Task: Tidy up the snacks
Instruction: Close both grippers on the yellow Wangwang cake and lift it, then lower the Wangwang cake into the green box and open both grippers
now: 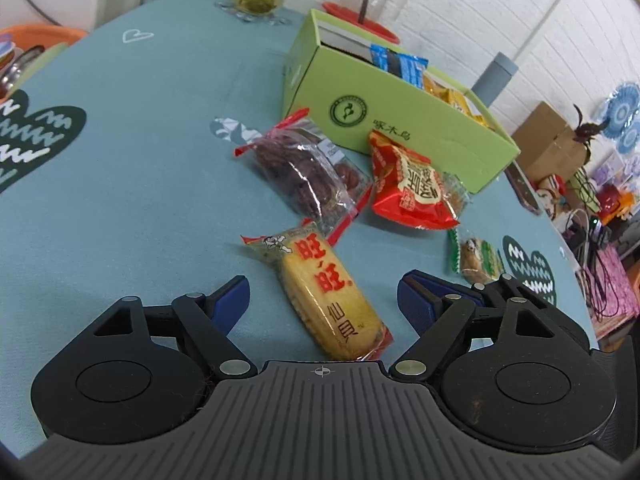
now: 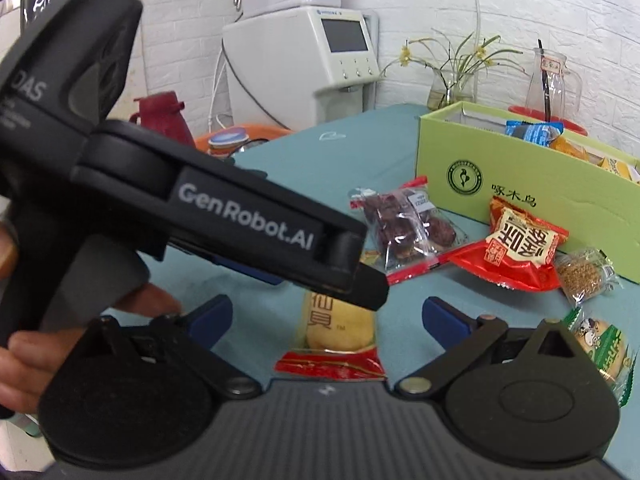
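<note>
- Jaws of the left gripper (image 1: 323, 286) stand apart, empty, on either side of a yellow rice cracker (image 1: 326, 300) lying on the teal tabletop (image 1: 132, 184); a green box (image 1: 394, 120) stands beyond.
- Jaws of the right gripper (image 2: 326, 316) gape wide, empty, over the same cracker; the left gripper's arm crosses in front.

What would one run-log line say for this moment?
left gripper: open, astride yellow rice cracker packet | right gripper: open, empty | green box: partly filled | phase: approaching pick

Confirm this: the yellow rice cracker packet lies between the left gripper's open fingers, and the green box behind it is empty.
Not quite. The green box isn't empty: it already holds snack packets, as the left wrist view shows. The rest stands: the yellow rice cracker packet lies between the open left gripper fingers.
</note>
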